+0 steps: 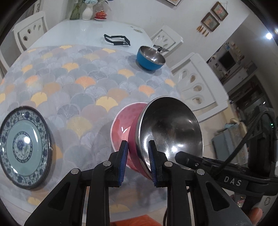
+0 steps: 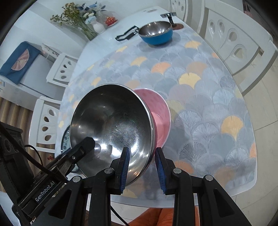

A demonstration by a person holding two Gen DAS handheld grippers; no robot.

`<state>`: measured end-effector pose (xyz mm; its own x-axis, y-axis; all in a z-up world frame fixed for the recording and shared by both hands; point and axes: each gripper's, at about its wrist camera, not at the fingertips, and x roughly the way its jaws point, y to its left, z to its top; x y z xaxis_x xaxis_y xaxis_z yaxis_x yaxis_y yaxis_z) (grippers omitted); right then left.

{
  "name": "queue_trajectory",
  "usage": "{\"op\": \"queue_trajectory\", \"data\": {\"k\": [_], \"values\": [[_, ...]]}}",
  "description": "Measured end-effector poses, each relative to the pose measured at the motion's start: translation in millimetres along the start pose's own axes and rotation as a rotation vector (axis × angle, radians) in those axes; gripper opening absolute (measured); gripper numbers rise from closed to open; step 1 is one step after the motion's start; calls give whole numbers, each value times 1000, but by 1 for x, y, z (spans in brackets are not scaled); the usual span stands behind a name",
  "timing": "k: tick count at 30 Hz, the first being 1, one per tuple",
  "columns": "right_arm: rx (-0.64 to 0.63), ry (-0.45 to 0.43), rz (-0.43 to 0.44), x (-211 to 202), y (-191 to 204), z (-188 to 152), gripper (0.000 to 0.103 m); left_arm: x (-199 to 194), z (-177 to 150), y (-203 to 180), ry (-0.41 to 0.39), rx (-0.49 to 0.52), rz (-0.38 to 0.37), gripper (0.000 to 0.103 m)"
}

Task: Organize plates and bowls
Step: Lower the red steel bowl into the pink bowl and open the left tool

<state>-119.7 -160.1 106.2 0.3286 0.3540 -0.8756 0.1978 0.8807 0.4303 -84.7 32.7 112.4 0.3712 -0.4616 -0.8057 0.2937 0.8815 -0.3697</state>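
A pink bowl with a steel inside (image 1: 166, 128) is held tilted above the patterned tablecloth. My left gripper (image 1: 138, 161) is shut on its rim, one pad on the pink outside, one on the steel inside. My right gripper (image 2: 142, 165) straddles the opposite rim of the same bowl (image 2: 111, 125); its left pad touches the steel inside, its right pad stands a little off the rim. A blue bowl with a steel inside (image 1: 150, 58) stands at the far right of the cloth, also in the right wrist view (image 2: 156, 33). A blue-and-white patterned plate (image 1: 23, 146) lies at the left.
A black strap (image 1: 117, 40) lies on the white table beyond the cloth. Vases and a red cup (image 1: 100, 15) stand at the far end. White chairs (image 1: 196, 81) line the table's right side. A small stand (image 2: 171, 20) sits behind the blue bowl.
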Motion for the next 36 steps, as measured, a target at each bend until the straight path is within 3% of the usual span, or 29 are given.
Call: {"op": "queue_trajectory", "data": {"k": [10,18,24,28,36], "values": [[9,8,-29,8,-4,3,31,18,3,-5,15,63,47,20],[-23,5,-43,11,-4,1,31,18,3,5,27,51,55,23],[-20,54,-45,24,-9,-7,31,19,-2,14,39,35,58,25],[-10,70,-32,26,-9,-8,31,22,-3,18,66,19,41,25],[4,35,0,3,-5,18,31,5,24,17,26,22,7,25]]}}
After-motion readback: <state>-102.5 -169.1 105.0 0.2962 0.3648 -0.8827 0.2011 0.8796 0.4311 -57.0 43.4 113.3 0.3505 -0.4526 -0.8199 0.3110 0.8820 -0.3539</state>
